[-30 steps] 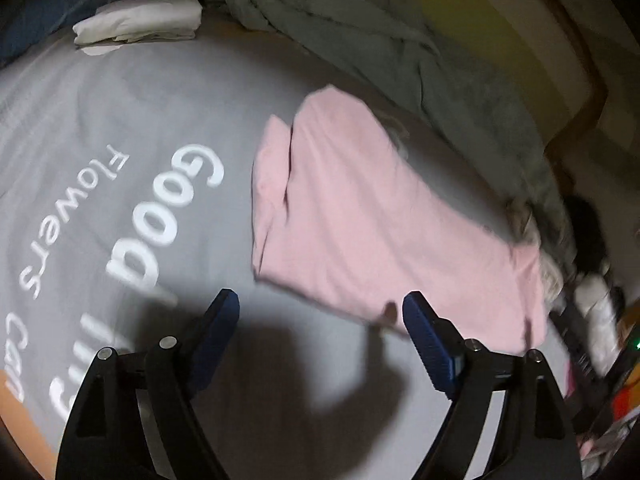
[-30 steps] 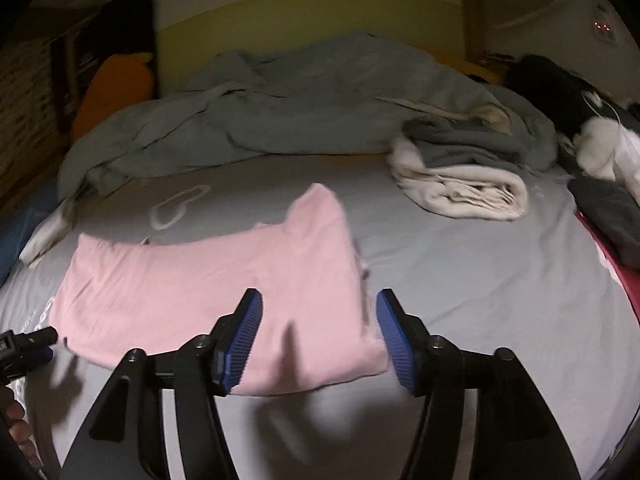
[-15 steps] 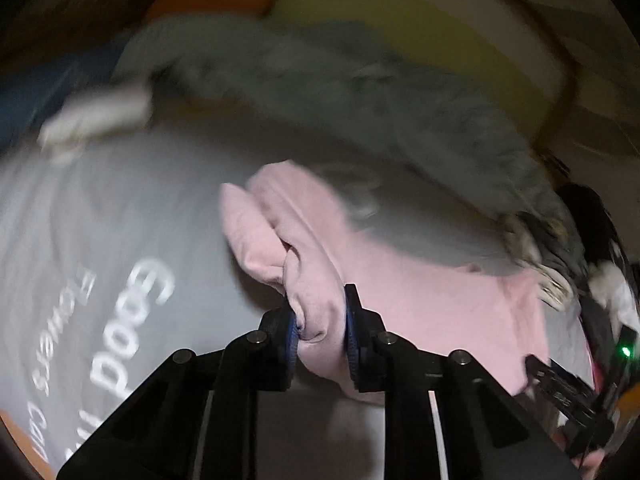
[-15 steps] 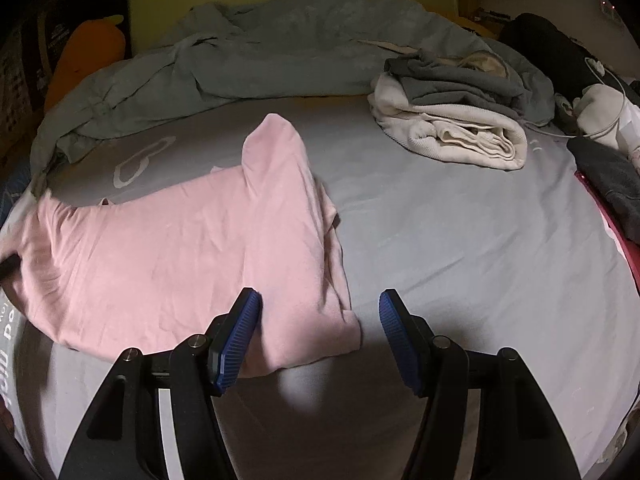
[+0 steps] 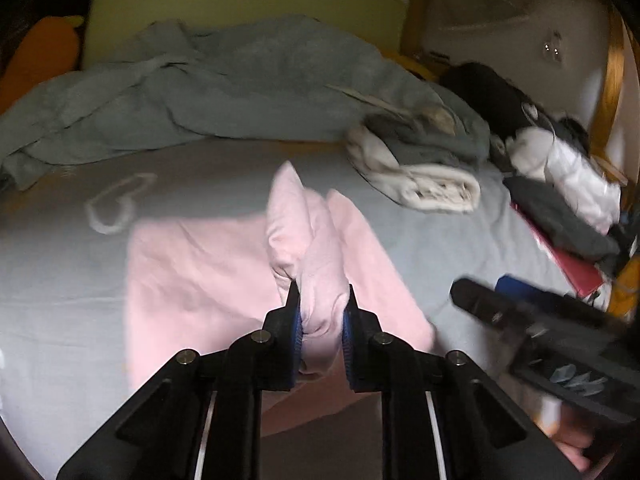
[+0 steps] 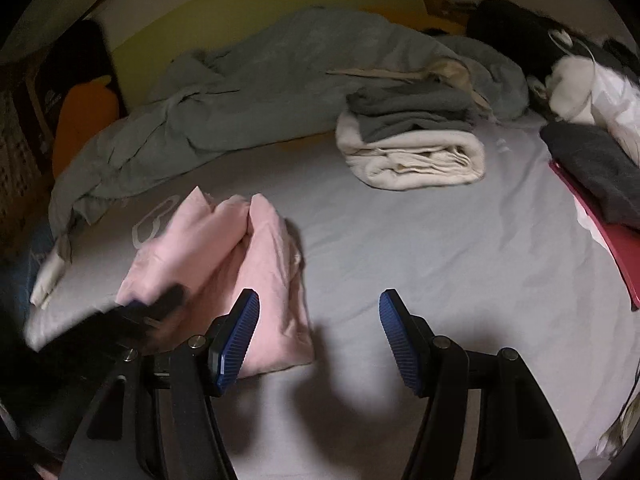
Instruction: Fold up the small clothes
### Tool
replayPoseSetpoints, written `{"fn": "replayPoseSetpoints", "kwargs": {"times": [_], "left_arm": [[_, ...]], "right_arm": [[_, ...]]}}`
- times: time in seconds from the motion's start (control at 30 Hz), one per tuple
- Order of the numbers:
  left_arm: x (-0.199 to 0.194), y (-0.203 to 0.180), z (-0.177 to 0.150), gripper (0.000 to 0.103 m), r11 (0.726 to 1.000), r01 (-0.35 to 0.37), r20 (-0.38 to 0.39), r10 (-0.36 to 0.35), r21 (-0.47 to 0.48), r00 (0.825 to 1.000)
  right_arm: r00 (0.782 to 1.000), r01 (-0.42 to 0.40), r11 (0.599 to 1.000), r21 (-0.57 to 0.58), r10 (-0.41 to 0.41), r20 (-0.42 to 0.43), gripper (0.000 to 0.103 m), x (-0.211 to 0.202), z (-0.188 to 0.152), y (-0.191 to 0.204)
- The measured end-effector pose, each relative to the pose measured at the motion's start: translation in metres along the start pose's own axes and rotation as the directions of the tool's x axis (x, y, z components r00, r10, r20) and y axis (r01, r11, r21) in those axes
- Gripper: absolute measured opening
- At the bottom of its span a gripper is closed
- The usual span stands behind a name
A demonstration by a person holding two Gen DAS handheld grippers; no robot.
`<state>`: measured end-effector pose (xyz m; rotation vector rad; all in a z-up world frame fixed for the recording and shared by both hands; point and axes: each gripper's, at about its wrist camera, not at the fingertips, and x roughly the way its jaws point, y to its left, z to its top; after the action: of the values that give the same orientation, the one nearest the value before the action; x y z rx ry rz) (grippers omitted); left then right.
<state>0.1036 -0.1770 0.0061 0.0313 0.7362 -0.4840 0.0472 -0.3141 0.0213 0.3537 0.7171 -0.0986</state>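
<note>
A pink garment (image 5: pixel 208 272) lies on the grey bed sheet (image 5: pixel 60 280). My left gripper (image 5: pixel 322 320) has a bunched fold of it between its blue pads, which press on the cloth and are still closing a little. The fold is lifted and drawn over the rest of the garment. In the right wrist view the pink garment (image 6: pixel 256 248) sits left of centre, doubled over, with the blurred left gripper (image 6: pixel 152 308) on its near left edge. My right gripper (image 6: pixel 318 336) stands open over bare sheet just right of the garment, nothing between its fingers.
A crumpled grey-green duvet (image 6: pixel 280 80) runs along the back. A folded cream and grey pile (image 6: pixel 412 148) sits at the back right. Dark clothes on a red item (image 6: pixel 592 168) line the right edge. An orange pillow (image 6: pixel 84 120) is far left.
The left gripper went from open to clamped on the garment's left edge, then swept right carrying it over the rest. The right gripper shifted slightly right and stayed open.
</note>
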Motion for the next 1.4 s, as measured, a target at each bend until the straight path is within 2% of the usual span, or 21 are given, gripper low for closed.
{"fn": "replayPoseSetpoints", "kwargs": {"times": [0.1, 0.17, 0.23, 0.3, 0.37, 0.4, 0.47, 0.53, 0.57, 0.6, 0.67, 0.73, 0.8, 0.9, 0.97, 1.0, 1.07, 1.1, 1.2, 1.33, 1.4], "left_arm": [[-0.001, -0.009, -0.011, 0.015, 1.000, 0.007, 0.018, -0.007, -0.025, 1.000], [-0.015, -0.006, -0.007, 0.015, 0.996, 0.053, 0.076, -0.048, -0.068, 0.996], [-0.022, -0.012, 0.004, 0.015, 0.997, 0.057, 0.111, -0.051, -0.049, 0.992], [-0.007, -0.025, 0.010, 0.016, 1.000, 0.011, 0.044, -0.013, 0.027, 0.999], [0.014, -0.029, 0.003, 0.017, 0.996, 0.012, -0.038, -0.009, 0.083, 0.999], [0.023, -0.028, -0.002, 0.024, 0.996, 0.048, -0.089, -0.042, 0.070, 0.995], [0.017, -0.020, -0.012, 0.033, 0.993, 0.115, -0.086, -0.114, 0.002, 0.990], [-0.022, -0.005, -0.023, 0.045, 0.980, 0.191, 0.019, -0.190, -0.056, 0.982], [-0.044, 0.006, -0.030, 0.062, 0.976, 0.205, 0.085, -0.199, -0.073, 0.976], [-0.068, 0.018, -0.037, 0.071, 0.982, 0.160, 0.158, -0.144, -0.096, 0.977], [-0.091, 0.036, -0.042, 0.071, 0.991, 0.051, 0.207, -0.024, -0.123, 0.978], [-0.094, 0.055, -0.040, 0.071, 0.989, -0.035, 0.185, 0.061, -0.144, 0.981], [-0.084, 0.074, -0.038, 0.061, 0.978, -0.104, 0.136, 0.130, -0.182, 0.982], [-0.060, 0.091, -0.038, 0.061, 0.964, -0.100, 0.063, 0.119, -0.245, 0.991], [-0.046, 0.093, -0.044, 0.061, 0.961, -0.040, 0.026, 0.049, -0.273, 0.998], [-0.040, 0.089, -0.049, 0.061, 0.961, -0.040, 0.005, 0.043, -0.274, 0.999], [-0.032, 0.081, -0.060, 0.061, 0.963, -0.073, -0.035, 0.066, -0.260, 0.997], [-0.028, 0.080, -0.066, 0.062, 0.962, -0.083, -0.056, 0.071, -0.260, 0.996], [-0.030, 0.080, -0.077, 0.065, 0.961, -0.106, -0.055, 0.095, -0.254, 0.994], [-0.037, 0.073, -0.080, 0.066, 0.970, -0.155, -0.031, 0.152, -0.188, 0.988], [-0.038, 0.077, -0.084, 0.066, 0.973, -0.134, -0.032, 0.130, -0.190, 0.991]], "right_arm": [[1.000, 0.006, 0.999, 0.048, -0.005, -0.022, 0.064, 0.003, 0.003, -0.015], [0.999, 0.017, 0.997, 0.078, -0.015, -0.034, 0.064, 0.006, 0.003, -0.023], [0.999, 0.007, 0.993, 0.116, -0.002, -0.040, 0.064, 0.008, 0.004, -0.031], [0.999, -0.011, 0.991, 0.130, 0.016, -0.039, 0.064, 0.006, 0.006, -0.035], [0.999, -0.026, 0.989, 0.143, 0.029, -0.025, 0.064, 0.002, 0.007, -0.038], [0.999, -0.041, 0.988, 0.147, 0.044, -0.016, 0.064, -0.001, 0.008, -0.038], [0.996, -0.088, 0.985, 0.149, 0.087, 0.013, 0.064, -0.009, 0.010, -0.039], [0.993, -0.109, 0.985, 0.136, 0.103, 0.054, 0.064, -0.017, 0.013, -0.037], [0.992, -0.117, 0.986, 0.120, 0.110, 0.064, 0.063, -0.019, 0.014, -0.035], [0.990, -0.127, 0.987, 0.099, 0.120, 0.073, 0.055, -0.020, 0.015, -0.032], [0.978, -0.198, 0.980, 0.032, 0.195, 0.071, 0.041, -0.021, 0.018, -0.020], [0.955, -0.290, 0.956, -0.051, 0.293, 0.053, 0.031, -0.021, 0.019, 0.003], [0.935, -0.341, 0.928, -0.149, 0.351, 0.046, 0.025, -0.019, 0.016, 0.033], [0.923, -0.384, 0.896, -0.224, 0.382, -0.054, 0.021, 0.007, 0.009, 0.071], [0.942, -0.336, 0.911, -0.241, 0.316, -0.117, 0.020, 0.031, 0.001, 0.083], [0.961, -0.268, 0.931, -0.246, 0.242, -0.133, 0.019, 0.043, -0.005, 0.083], [0.978, -0.193, 0.954, -0.229, 0.167, -0.129, 0.011, 0.053, -0.011, 0.072], [0.980, -0.177, 0.963, -0.203, 0.155, -0.121, 0.005, 0.051, -0.011, 0.060], [0.983, -0.172, 0.976, -0.131, 0.162, -0.085, 0.003, 0.041, -0.009, 0.029], [0.998, 0.055, 0.995, -0.085, -0.056, -0.012, 0.000, 0.032, -0.004, 0.000], [1.000, 0.004, 0.999, -0.034, -0.004, -0.017, 0.000, 0.026, 0.001, -0.015]]}}
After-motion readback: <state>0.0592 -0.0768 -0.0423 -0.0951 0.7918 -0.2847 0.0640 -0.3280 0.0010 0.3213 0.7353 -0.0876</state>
